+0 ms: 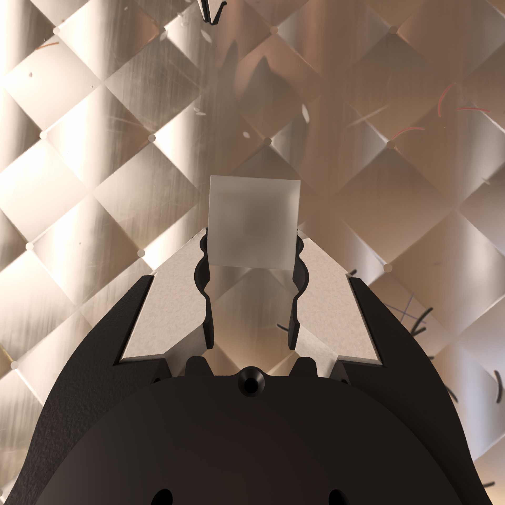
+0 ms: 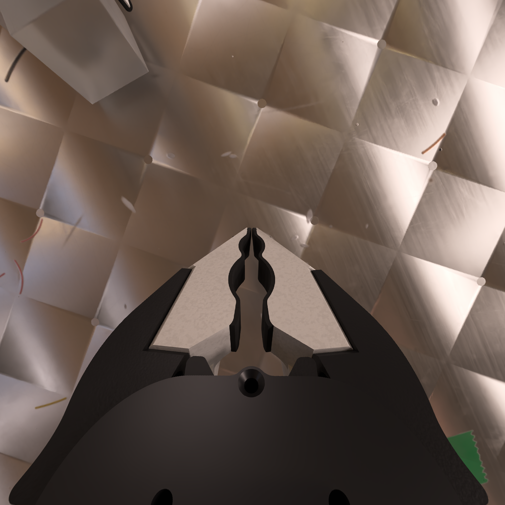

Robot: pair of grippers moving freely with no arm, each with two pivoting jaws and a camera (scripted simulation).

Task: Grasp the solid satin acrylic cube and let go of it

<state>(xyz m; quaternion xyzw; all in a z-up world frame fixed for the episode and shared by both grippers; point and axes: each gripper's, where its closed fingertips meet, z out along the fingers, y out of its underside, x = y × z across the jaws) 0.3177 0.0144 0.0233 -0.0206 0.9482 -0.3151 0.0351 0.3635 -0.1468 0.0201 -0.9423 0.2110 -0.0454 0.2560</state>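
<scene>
The frosted, translucent acrylic cube (image 1: 254,213) sits between the fingertips of my left gripper (image 1: 252,235). Both black pads press on its sides, so the gripper is shut on it. The near half of the cube lies between the pads and the far half sticks out past the tips. I cannot tell whether it rests on the quilted metal surface (image 1: 109,164) or hangs above it. My right gripper (image 2: 251,229) is shut and empty, with its tips touching. Its tips also show at the top edge of the left wrist view (image 1: 211,12).
The surface is shiny metal with a raised diamond pattern (image 2: 355,191). Thin red, black and orange strands and small flecks lie scattered on it. A white finger of the left gripper (image 2: 82,54) fills the upper left of the right wrist view. A green jagged-edged scrap (image 2: 470,461) lies at its lower right.
</scene>
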